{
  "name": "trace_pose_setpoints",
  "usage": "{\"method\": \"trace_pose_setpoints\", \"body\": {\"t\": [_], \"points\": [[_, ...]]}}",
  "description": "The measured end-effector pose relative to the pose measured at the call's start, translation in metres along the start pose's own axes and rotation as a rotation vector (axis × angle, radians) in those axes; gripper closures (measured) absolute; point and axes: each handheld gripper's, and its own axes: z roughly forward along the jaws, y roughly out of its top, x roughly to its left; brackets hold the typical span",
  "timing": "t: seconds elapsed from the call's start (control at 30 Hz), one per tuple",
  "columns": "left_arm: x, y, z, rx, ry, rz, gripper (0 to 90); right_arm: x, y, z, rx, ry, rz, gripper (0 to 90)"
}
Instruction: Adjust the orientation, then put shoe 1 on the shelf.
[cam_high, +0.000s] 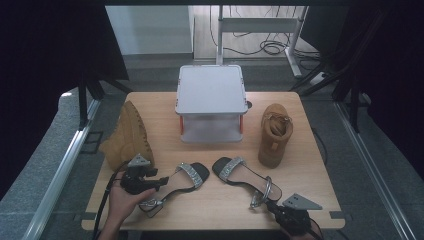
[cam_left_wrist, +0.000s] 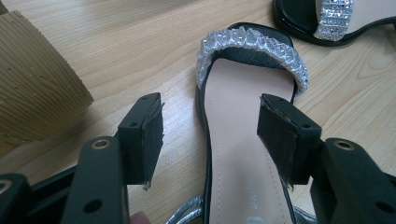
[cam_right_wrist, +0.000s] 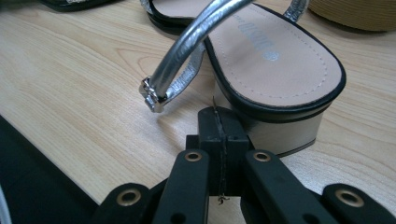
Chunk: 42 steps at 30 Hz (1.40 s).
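Two black sandals with silver rhinestone straps lie at the front of the wooden table (cam_high: 215, 205). My left gripper (cam_high: 161, 182) hovers over the left sandal (cam_high: 189, 176) behind its toe strap. In the left gripper view this gripper (cam_left_wrist: 211, 111) is open: one pad sits over the bare table beside the left sandal (cam_left_wrist: 243, 149), the other over its far edge, and neither presses on it. My right gripper (cam_high: 273, 204) is at the heel of the right sandal (cam_high: 240, 172). In the right gripper view that gripper (cam_right_wrist: 219, 120) is shut on nothing, just short of the sandal's block heel (cam_right_wrist: 280, 126) and silver ankle strap (cam_right_wrist: 187, 51).
A tan boot (cam_high: 127, 135) lies on its side at the left, its ribbed sole (cam_left_wrist: 37, 84) close to my left gripper. A second tan boot (cam_high: 275, 132) stands upright at the right. A grey two-tier stand (cam_high: 211, 90) occupies the back middle. The table's front edge is just behind both grippers.
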Motion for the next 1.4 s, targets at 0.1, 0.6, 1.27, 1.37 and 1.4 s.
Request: {"method": "trace_pose_setpoints", "body": {"t": [0.1,0.6,1.27,1.37,1.4], "points": [[-0.001,0.000,-0.001,0.000,0.000,0.002,40.4,0.000,0.001,-0.007,-0.025,0.019,0.014,89.1],[-0.002,0.002,-0.004,-0.012,0.004,0.004,40.2,0.008,0.032,-0.028,-0.138,0.020,-0.017,88.7],[-0.012,0.013,-0.012,-0.025,0.027,0.044,39.7,0.008,0.074,-0.004,-0.015,0.077,-0.120,40.8],[-0.013,0.013,-0.012,-0.026,0.031,0.047,39.7,0.007,0.074,-0.005,-0.026,0.079,-0.115,40.0],[-0.014,0.013,-0.010,-0.017,0.034,0.049,39.5,0.006,0.074,-0.005,-0.026,0.080,-0.116,39.6]]}}
